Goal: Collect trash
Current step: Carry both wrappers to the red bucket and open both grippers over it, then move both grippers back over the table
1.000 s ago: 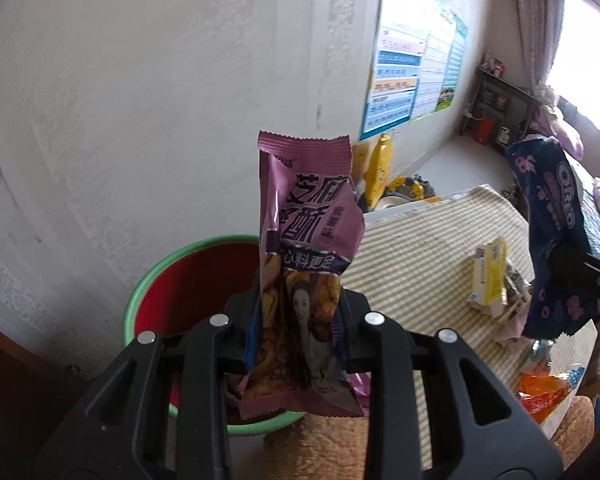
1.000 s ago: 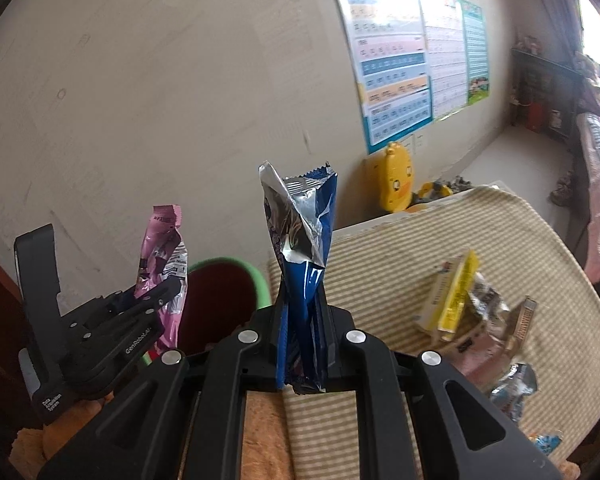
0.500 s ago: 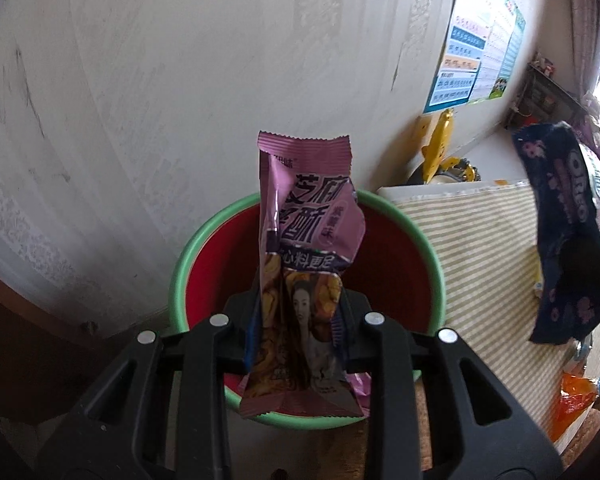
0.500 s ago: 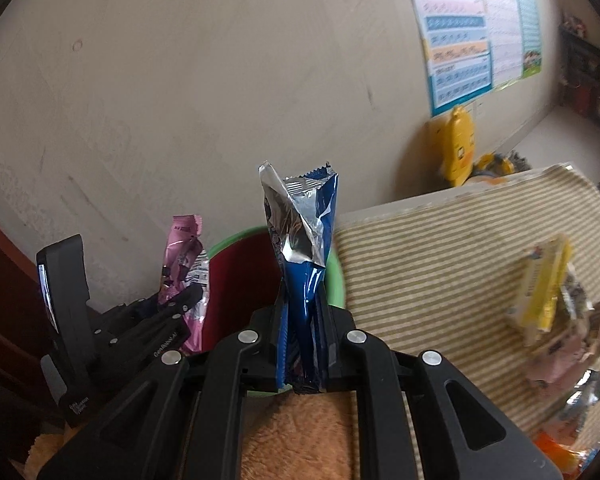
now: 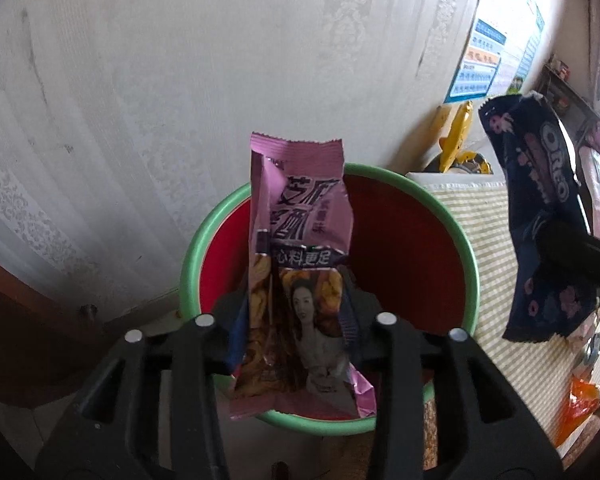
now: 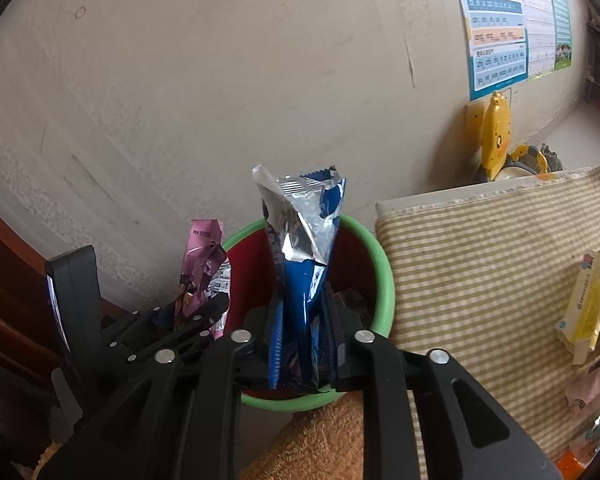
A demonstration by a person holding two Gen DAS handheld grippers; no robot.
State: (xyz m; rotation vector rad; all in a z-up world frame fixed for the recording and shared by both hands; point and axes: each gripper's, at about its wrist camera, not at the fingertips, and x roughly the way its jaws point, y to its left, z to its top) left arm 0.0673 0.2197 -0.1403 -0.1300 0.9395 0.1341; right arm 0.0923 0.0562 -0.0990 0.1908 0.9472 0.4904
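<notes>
Left tool [image 5: 296, 320] opening around an upright pink foil snack wrapper [image 5: 300, 264], right tool [image 6: 300, 336] opening around a crumpled blue-and-silver foil biscuit wrapper [image 6: 304, 272], both poised over a red plastic bucket with a green rim [image 5: 470, 256]; beyond, a striped cloth-covered bench [image 6: 480, 280] strewn with packets, then a pale wall [image 5: 180, 60]

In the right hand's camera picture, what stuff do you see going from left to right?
Left gripper → pink wrapper → blue wrapper standing in front of the red bin → striped mat → yellow packet.
</notes>
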